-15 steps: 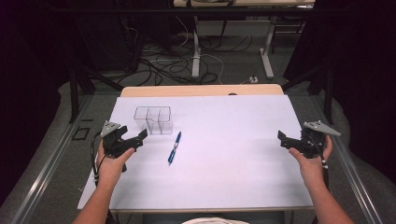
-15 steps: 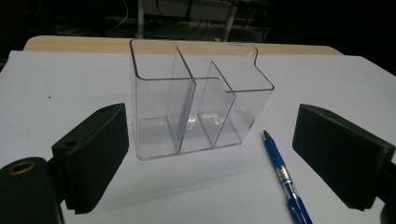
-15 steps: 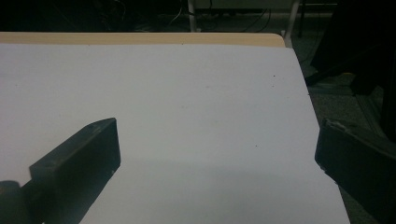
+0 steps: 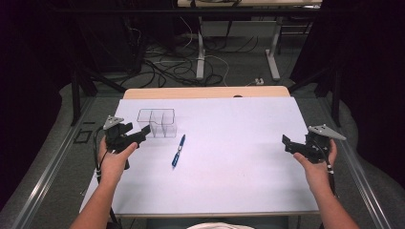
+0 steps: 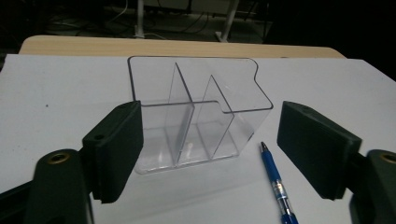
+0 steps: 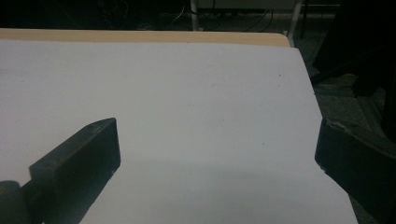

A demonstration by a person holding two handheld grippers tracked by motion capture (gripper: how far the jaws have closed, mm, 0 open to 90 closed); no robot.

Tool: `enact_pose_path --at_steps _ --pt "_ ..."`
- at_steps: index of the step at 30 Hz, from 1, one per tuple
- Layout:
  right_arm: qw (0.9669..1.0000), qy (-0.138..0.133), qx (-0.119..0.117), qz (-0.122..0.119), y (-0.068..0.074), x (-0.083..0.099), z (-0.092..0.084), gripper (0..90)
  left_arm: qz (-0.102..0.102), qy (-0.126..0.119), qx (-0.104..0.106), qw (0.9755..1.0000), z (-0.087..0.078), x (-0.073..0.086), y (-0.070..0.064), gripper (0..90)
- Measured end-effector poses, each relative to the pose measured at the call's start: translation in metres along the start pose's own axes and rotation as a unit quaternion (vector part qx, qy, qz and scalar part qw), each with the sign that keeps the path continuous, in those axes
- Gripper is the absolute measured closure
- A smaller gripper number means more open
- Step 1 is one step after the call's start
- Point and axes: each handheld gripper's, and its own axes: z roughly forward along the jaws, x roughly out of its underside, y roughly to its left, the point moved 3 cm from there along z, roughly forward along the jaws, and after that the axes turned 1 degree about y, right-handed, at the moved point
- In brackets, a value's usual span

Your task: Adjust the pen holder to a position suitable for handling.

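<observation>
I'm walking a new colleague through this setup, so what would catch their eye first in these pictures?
Probably the clear plastic organizer with its compartments, standing on the white table towards its far left, with the open left gripper right in front of it. Next, the blue pen lying loose on the table beside the organizer. The right gripper, also open, hangs over bare table at the right edge.

Clear glossy plastic organizer (image 5: 196, 116), matt white table sheet (image 4: 239, 143), matt black tongs (image 5: 210, 154).
</observation>
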Motion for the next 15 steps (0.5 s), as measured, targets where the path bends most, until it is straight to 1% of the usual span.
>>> enact_pose_path --at_steps 1,4,5,6,7,9,12,13,15 --pt "1.0 -0.001 0.001 0.0 0.0 0.0 0.0 0.0 0.0 0.0 0.0 1.0 0.0 0.0 0.0 23.3" --pt "1.0 0.001 -0.002 -0.002 0.0 0.001 0.001 0.0 0.002 -0.002 -0.002 1.0 0.004 -0.012 -0.002 24.7" --pt "1.0 -0.006 0.0 -0.003 0.0 0.001 0.003 0.0 0.003 -0.003 -0.003 1.0 0.005 -0.015 -0.002 24.8" --pt "1.0 0.002 -0.004 -0.002 0.0 0.001 0.002 0.0 0.003 -0.004 -0.003 1.0 0.006 -0.019 -0.003 25.2" --pt "1.0 0.003 -0.005 -0.001 0.0 0.001 0.002 0.0 0.003 -0.004 -0.003 1.0 0.006 -0.019 -0.003 25.5" --pt "1.0 0.002 -0.005 0.0 0.001 0.001 0.002 0.0 0.002 -0.004 -0.004 1.0 0.009 -0.025 -0.004 26.9" --pt "1.0 0.002 -0.006 -0.005 0.001 0.002 0.002 0.0 -0.001 0.009 -0.015 0.9998 0.012 -0.033 -0.003 28.8" --pt "1.0 0.003 -0.006 -0.004 0.001 0.002 0.002 0.0 -0.004 0.018 -0.026 0.9995 0.014 -0.038 -0.002 29.7" --pt "1.0 -0.001 -0.005 0.001 0.002 0.002 0.004 0.0 -0.008 0.025 -0.034 0.9991 0.017 -0.042 -0.001 32.6"
